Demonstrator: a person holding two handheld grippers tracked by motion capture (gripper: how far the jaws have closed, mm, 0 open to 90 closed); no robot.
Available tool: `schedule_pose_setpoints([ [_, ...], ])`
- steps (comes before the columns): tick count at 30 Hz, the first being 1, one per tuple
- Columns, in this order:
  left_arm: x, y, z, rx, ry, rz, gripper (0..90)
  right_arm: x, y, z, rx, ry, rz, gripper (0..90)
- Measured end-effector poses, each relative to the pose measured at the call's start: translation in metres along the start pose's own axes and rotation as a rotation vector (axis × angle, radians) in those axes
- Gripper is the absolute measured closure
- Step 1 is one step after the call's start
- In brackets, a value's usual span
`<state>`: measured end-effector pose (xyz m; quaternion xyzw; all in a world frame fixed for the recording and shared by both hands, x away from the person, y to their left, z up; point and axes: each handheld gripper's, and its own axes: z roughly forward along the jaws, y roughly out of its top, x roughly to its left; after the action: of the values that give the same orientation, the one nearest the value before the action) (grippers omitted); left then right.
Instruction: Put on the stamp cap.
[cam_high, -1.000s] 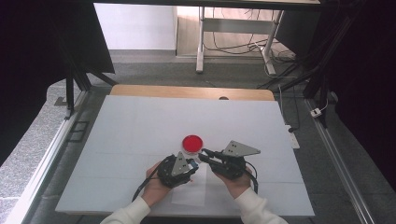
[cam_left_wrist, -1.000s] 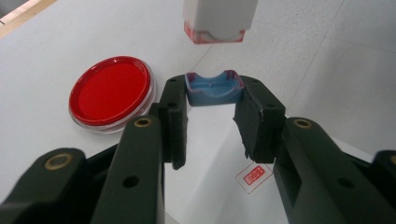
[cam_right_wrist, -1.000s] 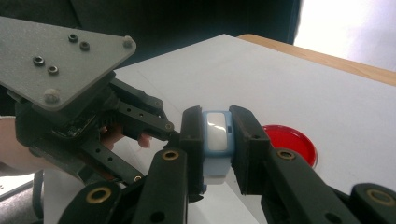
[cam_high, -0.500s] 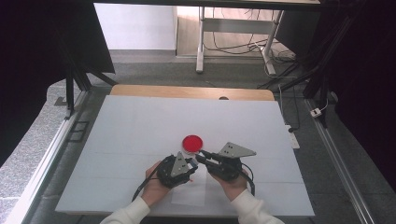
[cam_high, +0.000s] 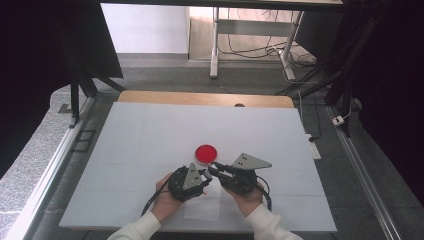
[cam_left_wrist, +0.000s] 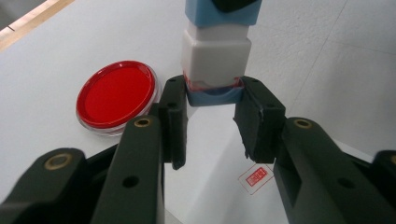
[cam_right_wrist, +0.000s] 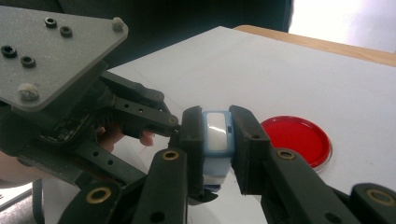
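Observation:
A small blue-and-white stamp (cam_left_wrist: 215, 56) hangs between my two grippers just above the table. My left gripper (cam_left_wrist: 212, 93) is shut on the stamp's blue lower end (cam_left_wrist: 214, 97). My right gripper (cam_right_wrist: 215, 126) is shut on the stamp's upper body (cam_right_wrist: 217, 133). In the high view the left gripper (cam_high: 201, 176) and right gripper (cam_high: 214, 170) meet tip to tip at the near middle of the table. A round red ink pad (cam_high: 205, 152) lies just beyond them, also the red ink pad (cam_left_wrist: 116, 95) to the left of the jaws.
A sheet of paper (cam_high: 202, 206) lies under the hands, with a small red stamped mark (cam_left_wrist: 256, 176) on it. The white table top (cam_high: 150, 130) ends in a wooden strip (cam_high: 200, 98) at the far edge. Table legs and cables stand beyond it.
My right gripper has edged slightly left toward the left gripper. The left gripper and the red ink pad have stayed put.

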<state>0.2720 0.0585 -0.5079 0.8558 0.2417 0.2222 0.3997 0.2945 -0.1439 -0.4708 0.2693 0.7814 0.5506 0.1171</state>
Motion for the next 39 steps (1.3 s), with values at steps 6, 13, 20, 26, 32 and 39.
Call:
schedule_pose_setpoints([
  [6,-0.0003,0.0002,-0.0007,-0.005,0.006,0.000,64.1,0.0014,-0.0006,-0.0001,0.003,-0.003,0.007,75.2],
  [13,-0.0015,0.0002,-0.0002,-0.004,0.014,0.004,64.2,0.0026,-0.0008,-0.0006,0.001,-0.021,0.018,75.2],
  [20,-0.0020,-0.0001,0.0002,-0.003,0.019,0.004,64.2,0.0031,-0.0013,-0.0007,-0.002,-0.030,0.026,75.2],
  [26,-0.0023,-0.0001,0.0001,-0.003,0.012,0.009,64.2,0.0028,-0.0013,-0.0030,-0.023,-0.048,0.030,75.2],
  [32,-0.0023,-0.0004,0.0008,0.002,0.018,0.009,64.2,0.0032,-0.0027,0.0003,0.003,-0.048,0.036,75.2],
  [39,-0.0026,-0.0003,0.0011,0.006,0.019,0.012,64.2,0.0015,-0.0032,0.0007,0.012,-0.049,0.064,75.2],
])
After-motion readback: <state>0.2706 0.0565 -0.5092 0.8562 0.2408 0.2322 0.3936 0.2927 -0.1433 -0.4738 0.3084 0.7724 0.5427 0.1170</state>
